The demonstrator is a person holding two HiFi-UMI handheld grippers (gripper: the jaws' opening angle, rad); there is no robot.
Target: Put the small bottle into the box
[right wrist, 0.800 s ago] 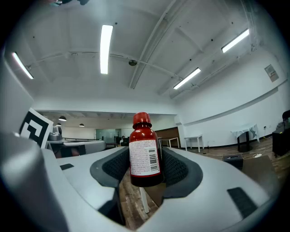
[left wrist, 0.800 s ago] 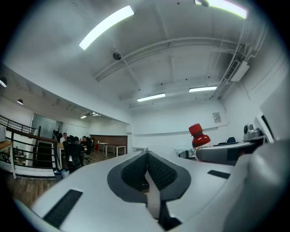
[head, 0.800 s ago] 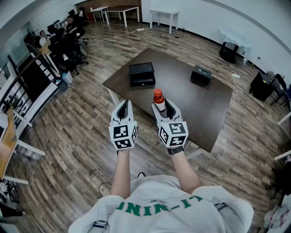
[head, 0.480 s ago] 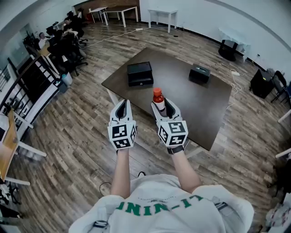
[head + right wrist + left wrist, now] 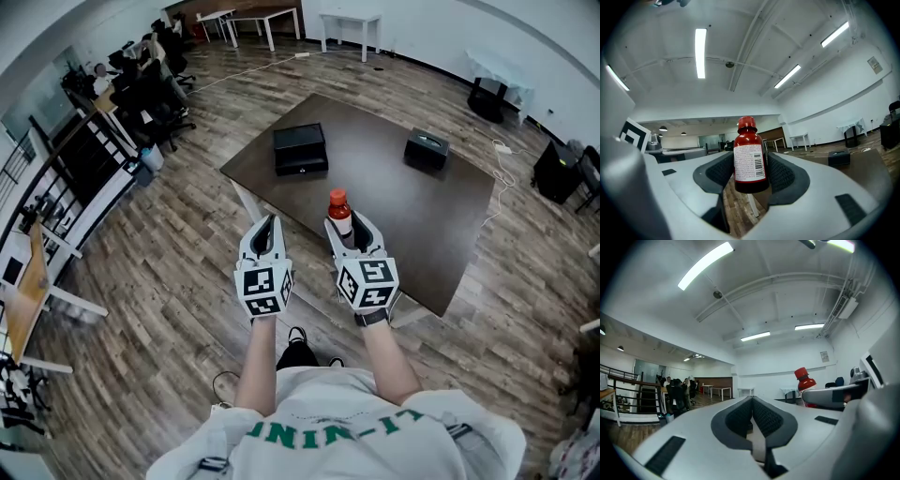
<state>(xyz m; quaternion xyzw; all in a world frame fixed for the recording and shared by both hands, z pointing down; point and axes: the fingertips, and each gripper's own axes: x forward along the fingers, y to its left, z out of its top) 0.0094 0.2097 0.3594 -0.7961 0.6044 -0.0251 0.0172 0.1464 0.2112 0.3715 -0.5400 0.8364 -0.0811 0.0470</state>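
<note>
**Item 1. Small bottle** [image 5: 749, 157]: red cap, white printed label, dark red contents. It is held upright in the air, long axis vertical and cap uppermost, above the near edge of the table [image 5: 384, 187].

**Item 2. Right gripper** [image 5: 345, 231]: its jaws are clamped on the bottle's lower body, one pad pressing each side. The neck and cap stand clear above the pads.

**Item 3. Left gripper** [image 5: 752, 416]: its jaws are closed together with nothing between them. It is carried level with the right gripper, just beside it.

**Item 4. Black box** [image 5: 300, 148]: sits on the far-left part of the table, ahead of both grippers and to the left of the bottle, well apart from it. The left gripper is the nearer of the two sideways, but the bottle rides in the right one. The coming move is therefore judged to run forward and leftward. The lid appears to be down, and the contents are not visible.

**Item 5. Smaller black case** [image 5: 427, 148]: sits on the far-right part of the table, ahead and to the right of the bottle. Whether its top is open cannot be told, and the contents are not visible.
</note>
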